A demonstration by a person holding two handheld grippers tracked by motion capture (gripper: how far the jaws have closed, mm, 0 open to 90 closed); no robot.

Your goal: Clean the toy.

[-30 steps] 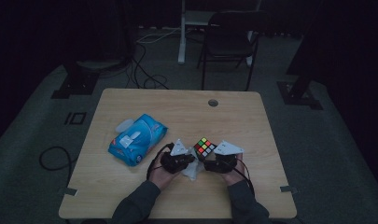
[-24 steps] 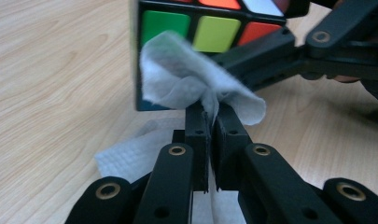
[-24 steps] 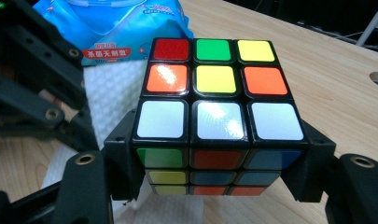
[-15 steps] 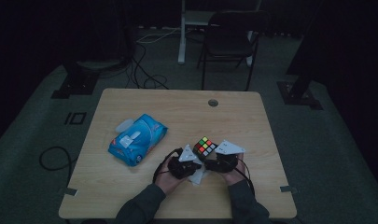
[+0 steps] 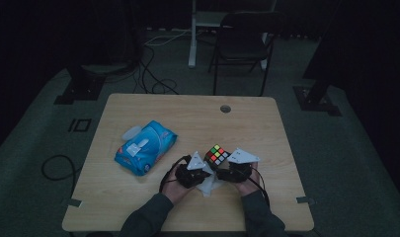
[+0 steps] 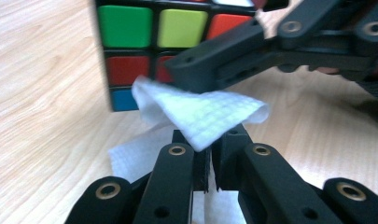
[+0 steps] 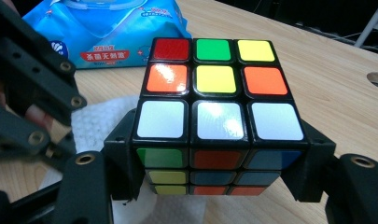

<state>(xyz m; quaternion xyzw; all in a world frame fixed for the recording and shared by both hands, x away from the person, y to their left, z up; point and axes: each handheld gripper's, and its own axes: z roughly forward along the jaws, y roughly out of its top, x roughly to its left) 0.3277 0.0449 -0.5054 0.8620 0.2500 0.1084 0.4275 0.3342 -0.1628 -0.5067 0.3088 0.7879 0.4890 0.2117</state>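
Your right gripper [image 7: 214,186] clamped on the puzzle cube [image 7: 214,116], your left gripper [image 6: 205,158] pinching a white wipe [image 6: 210,114] against the cube's side, blue wipes pack [image 5: 145,146] well apart on the table [image 5: 266,123].

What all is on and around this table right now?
Rubik's cube: one, multicoloured, held between the right gripper's jaws.
Wet wipe: one, white, pinched by the left gripper, against the cube.
Wet wipes pack: one, blue, left part of the table.
Table: one, light wood, hole near the far edge.
Chair: one, black, behind the table.
Cables: black, on the floor.
Left gripper: black, shut on the wipe.
Right gripper: black, clamping the cube.
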